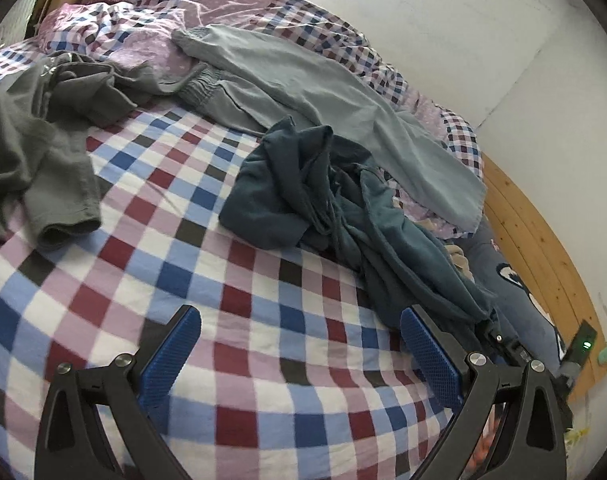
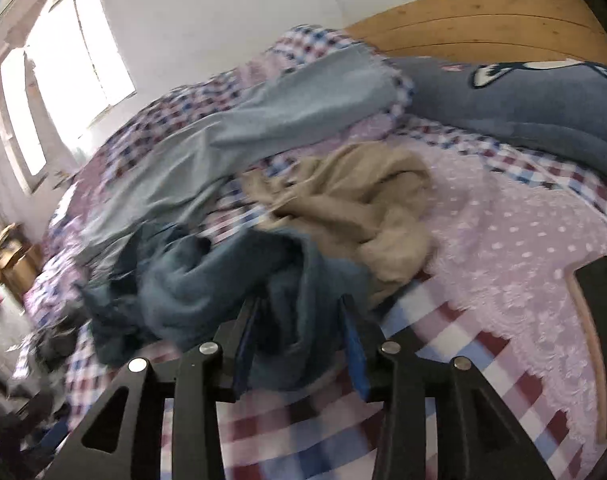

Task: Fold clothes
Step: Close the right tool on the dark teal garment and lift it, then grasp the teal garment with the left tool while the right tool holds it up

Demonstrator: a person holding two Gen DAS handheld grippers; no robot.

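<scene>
Left wrist view: the left tongs [image 1: 299, 340] are spread wide, both blue pads bare, and hover over the checked bedsheet [image 1: 239, 280] with nothing between them. Ahead and to the right of these tongs lies a crumpled dark teal garment [image 1: 303, 196], bunched on the sheet; one trailing end runs down to the right pad's outer side, where part of the right tongs [image 1: 503, 340] can be seen taking hold of it at the bed's edge. Beyond the teal garment, light grey-blue trousers [image 1: 303, 84] with an elastic waistband stretch across the rumpled checked and lilac quilt [image 1: 151, 40]. Ahead and to the left of the tongs lies a dark grey garment [image 1: 43, 140], its cuff resting on the sheet. To the far right stand a wooden headboard [image 1: 543, 248] and a blue pillow [image 1: 515, 280] with a cartoon print. Right wrist view (motion-blurred): the right tongs [image 2: 303, 344] are partly closed and pinch a fold of the dark teal garment [image 2: 207, 280], the cloth filling the gap between the blue pads. Just beyond the tongs, touching the teal cloth, lies a crumpled beige garment [image 2: 363, 208]. The grey-blue trousers [image 2: 243, 136] lie farther ahead to the left. The blue pillow [image 2: 503, 100] rests against the headboard [image 2: 483, 20] ahead to the right, on a lilac dotted cover [image 2: 523, 248].
</scene>
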